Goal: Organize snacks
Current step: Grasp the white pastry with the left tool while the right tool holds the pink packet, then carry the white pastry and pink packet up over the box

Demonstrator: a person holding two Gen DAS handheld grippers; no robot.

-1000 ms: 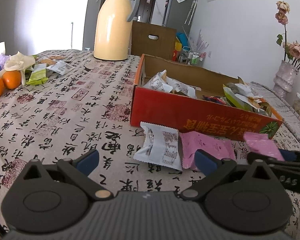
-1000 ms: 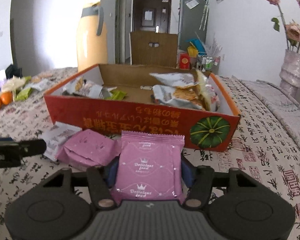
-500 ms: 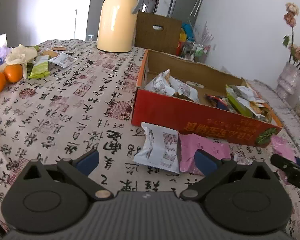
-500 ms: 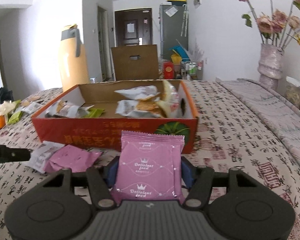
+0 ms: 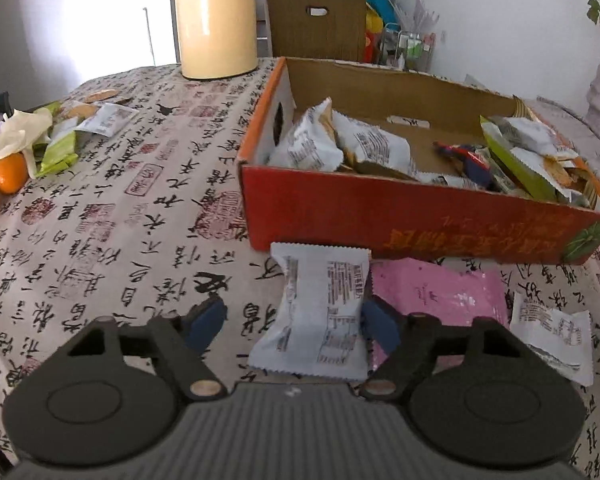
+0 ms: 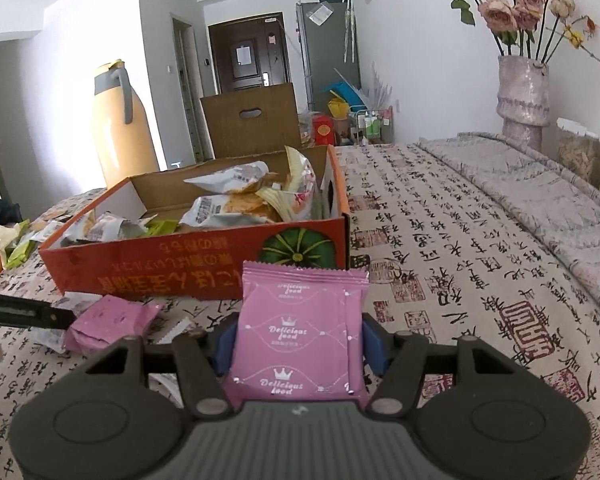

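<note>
1. Left wrist view: the left gripper (image 5: 290,318) is closing its jaws around a white printed foil snack packet (image 5: 318,308) lying flat on the calligraphy-print tablecloth (image 5: 100,240); the right pad is at the packet's edge, the left pad apart.
2. At 12 o'clock from the packet sits the red cardboard box (image 5: 400,220), holding wrappers.
3. Right wrist view: the right gripper (image 6: 298,344) clenches an upright pink "Delicious food" sachet (image 6: 300,332), with the box (image 6: 180,264) at 11 o'clock.

Yellow thermos (image 5: 216,20) on calligraphy tablecloth (image 5: 100,216); oranges (image 5: 8,172) left; flower vase (image 6: 523,96) right
</note>
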